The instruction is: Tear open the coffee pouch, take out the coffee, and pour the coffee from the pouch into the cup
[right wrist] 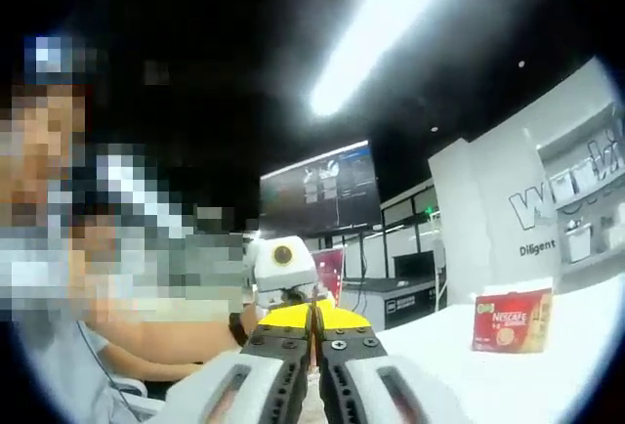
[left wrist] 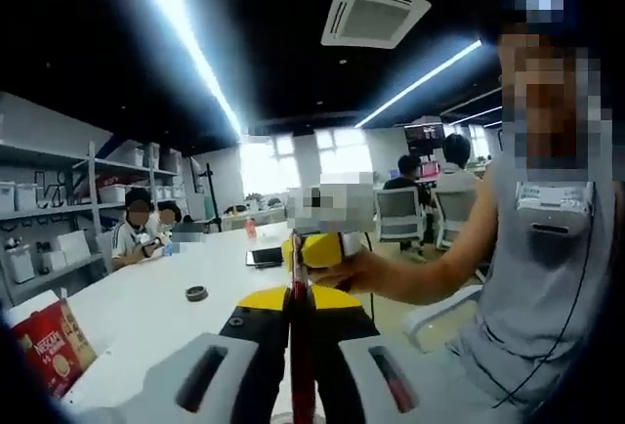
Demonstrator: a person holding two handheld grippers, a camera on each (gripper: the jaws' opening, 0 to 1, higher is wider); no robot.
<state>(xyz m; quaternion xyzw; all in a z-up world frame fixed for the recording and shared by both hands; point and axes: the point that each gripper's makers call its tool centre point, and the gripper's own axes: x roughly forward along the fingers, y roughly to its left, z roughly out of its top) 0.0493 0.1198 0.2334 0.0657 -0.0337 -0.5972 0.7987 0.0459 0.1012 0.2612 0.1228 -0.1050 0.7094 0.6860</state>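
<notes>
- Though pinching the coffee pouch (left wrist: 300, 356) from two sides, standing only at the first step, judging by how things lie: hard to call any tear made, the spot where the tips meet being too thin and blurred to read.
- Clamping the left tool (left wrist: 298, 299) closed on the pouch, seen in the left gripper view as a narrow red strip running up between the pressed-together jaws.
- Facing it head-on with the right tool (left wrist: 314, 248), carried in a person's hand (left wrist: 356, 273) and meeting the strip's far end just beyond the left tool's tips.
- Showing much the same in the right gripper view: the right tool (right wrist: 312, 317) with its jaws drawn together on a red sliver, apparently gripping that end of the pouch, and the left tool (right wrist: 285, 268) pointing back at it, tip to tip.
- Hanging the pouch in the air between the two tools, touching both, off the near edge of the white desk (left wrist: 146, 317) and not lying on it.
- Leaving, by this reading, nearly all of the task: pulling the pouch open, getting the coffee out, and pouring it into the cup.
- Sitting on the desk well apart from the tools: a red coffee box (left wrist: 51, 346) and a small dark ring (left wrist: 196, 293).
</notes>
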